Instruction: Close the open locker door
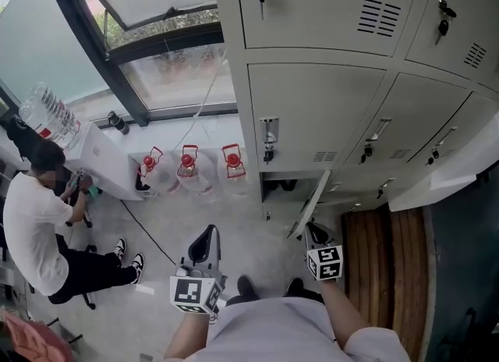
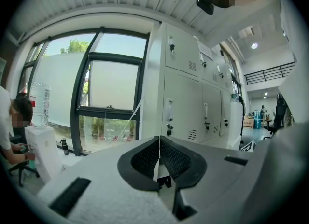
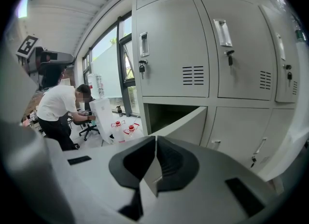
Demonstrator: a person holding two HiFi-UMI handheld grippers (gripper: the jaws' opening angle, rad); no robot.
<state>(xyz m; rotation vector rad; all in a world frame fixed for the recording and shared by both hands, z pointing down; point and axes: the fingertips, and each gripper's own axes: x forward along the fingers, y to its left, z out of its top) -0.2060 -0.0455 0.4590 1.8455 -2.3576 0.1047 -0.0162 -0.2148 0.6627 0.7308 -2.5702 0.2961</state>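
Door [image 3: 188,126] ajar shows in right gripper view, window [image 2: 113,85] in left.

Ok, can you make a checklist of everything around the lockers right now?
Surface: grey floor; no table seen.
Job's things: door in the bottom row stands open.
Clutter: three red-capped jugs under the window; wooden bench on the right.
Grippers: left gripper shut, empty; right gripper shut, empty, close to the door.
Cables: black cable across the floor.
Surroundings: person at a water dispenser.
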